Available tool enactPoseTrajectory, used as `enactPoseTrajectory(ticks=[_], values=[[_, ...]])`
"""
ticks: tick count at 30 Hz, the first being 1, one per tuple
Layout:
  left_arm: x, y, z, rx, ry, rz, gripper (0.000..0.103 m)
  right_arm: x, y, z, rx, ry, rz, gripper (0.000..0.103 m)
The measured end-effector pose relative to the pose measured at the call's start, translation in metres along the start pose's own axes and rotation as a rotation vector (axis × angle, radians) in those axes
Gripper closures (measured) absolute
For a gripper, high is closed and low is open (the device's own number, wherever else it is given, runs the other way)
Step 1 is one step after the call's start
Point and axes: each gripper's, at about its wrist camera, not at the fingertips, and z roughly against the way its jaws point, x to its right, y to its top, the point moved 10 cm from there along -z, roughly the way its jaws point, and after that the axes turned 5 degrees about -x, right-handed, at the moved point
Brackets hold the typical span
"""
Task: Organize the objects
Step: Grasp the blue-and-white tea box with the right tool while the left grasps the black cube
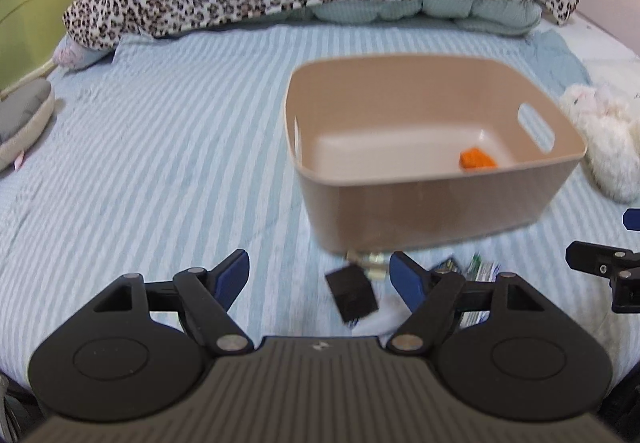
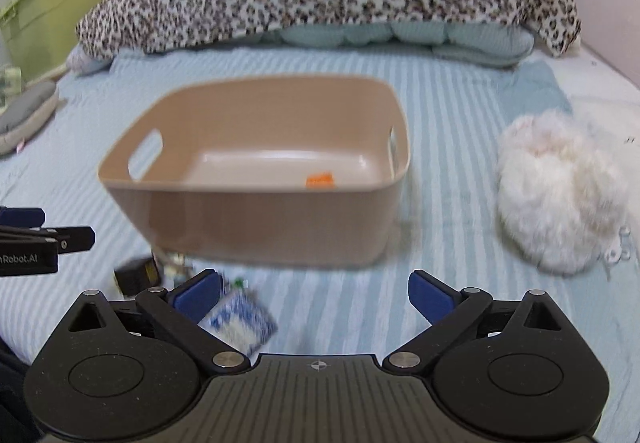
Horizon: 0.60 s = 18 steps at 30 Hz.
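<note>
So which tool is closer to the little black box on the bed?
Left. The left tool is open with the black box lying just between its fingers. The right tool, open too, has the box off past its left finger.

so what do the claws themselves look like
Both match: the left claw and right claw each have a ribbed dark grey body with a small crosshair mark, two round black housings, black linkage bars with silver pivot pins, and blue finger pads. White lettering ending "Robot.AI" shows on the left one's side. No cables or sleeves visible.
</note>
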Motion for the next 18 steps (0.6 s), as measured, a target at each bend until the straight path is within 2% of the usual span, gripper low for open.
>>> enactPoseTrajectory(ticks=[8,12,18], values=[[-0.008,-0.031,-0.03,-0.072,0.007,0.016,0.025,-0.015,-0.037,-0.033,-0.107,-0.006,0.073,0.001],[-0.011,-0.035,-0.04,-0.092,-0.005,0.026,0.025,-0.023,-0.047,-0.049,-0.143,-0.008,0.121,0.001],[-0.008,-0.034,-0.048,-0.086,-0.01,0.017,0.025,-0.038,-0.058,-0.07,-0.201,0.036,0.179,0.001]])
